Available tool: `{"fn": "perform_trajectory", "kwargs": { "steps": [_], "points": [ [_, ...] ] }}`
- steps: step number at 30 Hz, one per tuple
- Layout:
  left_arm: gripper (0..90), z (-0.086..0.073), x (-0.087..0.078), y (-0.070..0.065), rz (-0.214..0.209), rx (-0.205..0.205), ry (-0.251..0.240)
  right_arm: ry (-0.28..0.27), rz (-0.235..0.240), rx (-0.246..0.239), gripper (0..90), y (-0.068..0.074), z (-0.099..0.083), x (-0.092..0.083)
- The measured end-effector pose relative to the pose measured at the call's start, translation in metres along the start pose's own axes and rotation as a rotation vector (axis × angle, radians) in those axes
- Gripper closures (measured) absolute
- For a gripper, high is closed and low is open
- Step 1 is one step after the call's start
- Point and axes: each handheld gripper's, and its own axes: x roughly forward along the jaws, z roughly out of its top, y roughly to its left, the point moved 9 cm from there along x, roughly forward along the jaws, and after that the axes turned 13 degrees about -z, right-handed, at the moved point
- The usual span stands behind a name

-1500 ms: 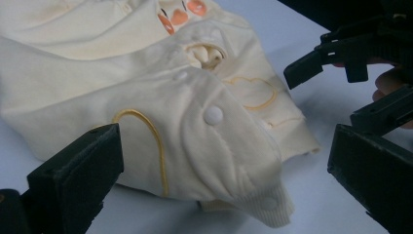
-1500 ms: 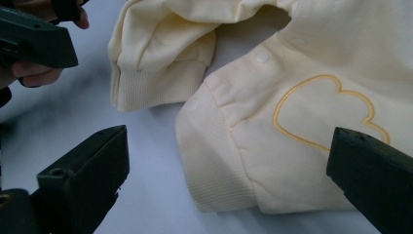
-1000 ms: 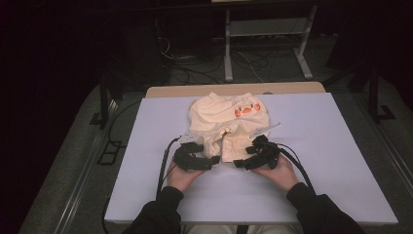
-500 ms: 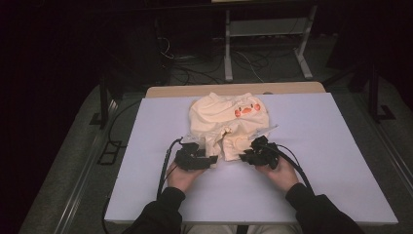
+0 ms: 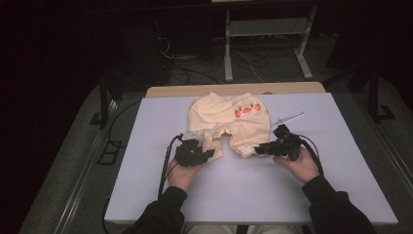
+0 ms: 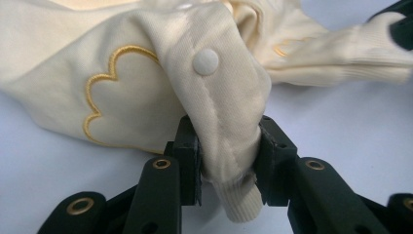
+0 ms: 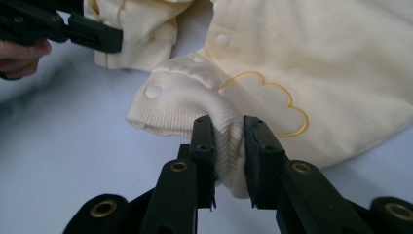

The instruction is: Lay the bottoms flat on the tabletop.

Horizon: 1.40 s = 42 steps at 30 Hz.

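Both leg cuffs of cream baby trousers (image 5: pixel 229 122) now gripped, garment lying flat mid-counter (image 5: pixel 341 195). Left claw (image 6: pixel 228 161), just closing, pinches the snap-buttoned left cuff (image 6: pixel 229 146); right claw (image 7: pixel 229 151), also just narrowed, clamps the ribbed right cuff (image 7: pixel 214 117). Grasping step seemingly done; next probably lifting or drawing both cuffs apart together, keeping even tension so neither slips.

left gripper (image 5: pixel 207 155): held in the left hand (image 5: pixel 181 174), jaws just closing, pads pinching a fold of cloth. right gripper (image 5: pixel 260 148): in the right hand (image 5: pixel 303 165), jaws pinched on ribbed cloth. forearms enter from the table's near edge.
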Motion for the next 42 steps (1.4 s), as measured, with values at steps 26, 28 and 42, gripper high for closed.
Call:
{"fn": "perform_trajectory", "kwargs": {
  "steps": [26, 28, 42],
  "points": [
    [60.9, 0.072, 0.026, -0.016, -0.074, -0.018, 0.046, 0.06, 0.034, 0.024, 74.0, -0.001, -0.026, 0.003],
    [55.9, 0.079, 0.031, -0.016, -0.128, -0.066, -0.022, 0.065, 0.034, 0.027, 74.0, -0.001, -0.027, 0.004],
    [44.1, 0.084, 0.072, -0.008, -0.18, -0.157, -0.083, 0.067, 0.042, 0.037, 73.9, -0.002, -0.026, 0.005]
  ]
}}
